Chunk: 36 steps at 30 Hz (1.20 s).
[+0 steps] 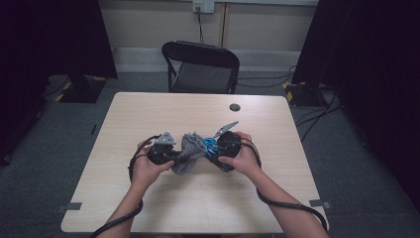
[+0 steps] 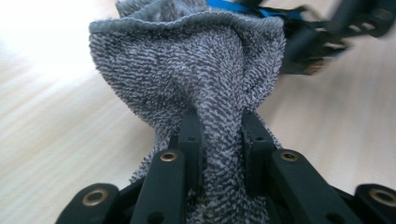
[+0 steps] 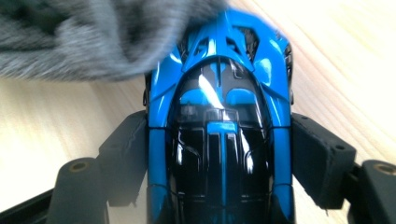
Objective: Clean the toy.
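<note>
Near edge of the pale wood-grain worktop [image 1: 148,208]: the left tongs [image 1: 171,153] are pinching a grey terry cloth [image 1: 190,151] tight, and the right tongs [image 1: 218,148] are clamping a blue and black toy car [image 3: 219,140] by its flanks, the cloth lying against the car's far end. A small dark disc [image 1: 235,107] is sitting toward the far edge. Beyond, a black folding chair [image 1: 200,67] is standing on grey carpet [image 1: 64,134], between black curtains [image 1: 49,39], before a beige wall with an outlet [image 1: 203,6].

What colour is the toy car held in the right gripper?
Bright blue with glossy black, toy car; clearest in the right gripper view.
</note>
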Each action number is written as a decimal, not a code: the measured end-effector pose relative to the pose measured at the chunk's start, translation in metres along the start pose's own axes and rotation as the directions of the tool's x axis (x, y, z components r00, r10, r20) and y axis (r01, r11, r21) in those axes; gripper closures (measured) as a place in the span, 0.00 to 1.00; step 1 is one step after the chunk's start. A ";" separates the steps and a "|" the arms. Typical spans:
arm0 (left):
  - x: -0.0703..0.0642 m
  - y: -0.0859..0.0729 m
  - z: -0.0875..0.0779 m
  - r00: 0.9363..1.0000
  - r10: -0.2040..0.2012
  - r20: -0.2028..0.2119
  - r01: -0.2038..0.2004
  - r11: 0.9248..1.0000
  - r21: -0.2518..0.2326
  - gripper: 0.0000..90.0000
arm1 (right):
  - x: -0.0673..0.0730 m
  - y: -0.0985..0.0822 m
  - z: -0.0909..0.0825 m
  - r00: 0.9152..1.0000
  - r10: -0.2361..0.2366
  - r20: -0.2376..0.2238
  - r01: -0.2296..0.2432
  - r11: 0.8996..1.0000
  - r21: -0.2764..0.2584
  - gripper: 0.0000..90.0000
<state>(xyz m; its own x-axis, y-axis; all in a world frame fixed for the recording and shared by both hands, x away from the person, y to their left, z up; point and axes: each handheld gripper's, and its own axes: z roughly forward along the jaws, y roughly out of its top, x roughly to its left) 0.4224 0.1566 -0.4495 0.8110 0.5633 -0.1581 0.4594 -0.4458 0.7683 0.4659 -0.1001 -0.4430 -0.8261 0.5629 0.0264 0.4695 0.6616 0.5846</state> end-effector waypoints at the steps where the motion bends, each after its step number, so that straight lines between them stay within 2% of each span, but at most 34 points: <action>1: -0.003 -0.001 -0.001 1.000 0.001 0.012 -0.001 1.000 0.000 0.83 | -0.001 0.000 0.000 1.000 -0.001 0.005 0.001 1.000 0.005 0.30; 5: -0.005 -0.002 -0.010 1.000 -0.003 0.009 0.003 1.000 -0.011 0.83 | -0.004 -0.003 -0.002 1.000 0.003 0.014 -0.003 1.000 0.010 0.30; 7: -0.002 -0.002 -0.015 1.000 0.002 -0.017 -0.003 1.000 -0.006 0.83 | -0.005 -0.003 -0.003 1.000 0.013 0.008 -0.013 1.000 0.006 0.30; 9: 0.002 -0.003 -0.020 0.999 -0.012 -0.032 0.012 1.000 -0.016 0.83 | -0.005 -0.003 -0.005 1.000 0.010 0.004 -0.010 1.000 -0.001 0.30; 11: 0.007 -0.002 -0.027 0.998 -0.021 -0.065 0.020 1.000 -0.024 0.83 | -0.004 -0.003 -0.007 1.000 0.013 0.003 -0.013 1.000 -0.007 0.30; 14: 0.012 -0.001 -0.031 0.996 -0.031 -0.082 0.028 0.999 -0.036 0.82 | -0.003 -0.003 -0.008 1.000 0.016 -0.007 -0.016 1.000 -0.021 0.30; 17: 0.013 -0.001 -0.030 0.995 -0.024 -0.093 0.022 0.999 -0.024 0.82 | -0.003 -0.004 -0.005 1.000 0.010 -0.002 -0.010 1.000 -0.012 0.30; 23: 0.014 -0.007 -0.023 0.995 -0.036 -0.089 0.034 0.999 -0.026 0.82 | -0.003 -0.009 0.008 1.000 0.018 -0.017 -0.018 1.000 0.000 0.30; 25: 0.016 -0.008 -0.021 0.994 -0.038 -0.105 0.036 0.999 -0.022 0.82 | -0.003 -0.010 0.011 1.000 0.018 -0.021 -0.018 1.000 0.011 0.30; 33: 0.016 -0.012 -0.015 0.994 -0.032 -0.101 0.031 0.999 -0.017 0.82 | -0.002 -0.017 0.023 1.000 0.007 -0.020 -0.006 0.999 0.038 0.30; 36: 0.016 -0.014 -0.012 0.994 -0.036 -0.100 0.034 0.999 -0.012 0.82 | -0.002 -0.020 0.026 1.000 0.009 -0.020 -0.008 0.999 0.032 0.30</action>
<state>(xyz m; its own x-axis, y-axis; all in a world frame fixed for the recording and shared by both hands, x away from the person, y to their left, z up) 0.4243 0.1799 -0.4549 0.7537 0.6458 -0.1222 0.4826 -0.4176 0.7699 0.4664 -0.1015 -0.4753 -0.8280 0.5588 0.0475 0.4860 0.6727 0.5579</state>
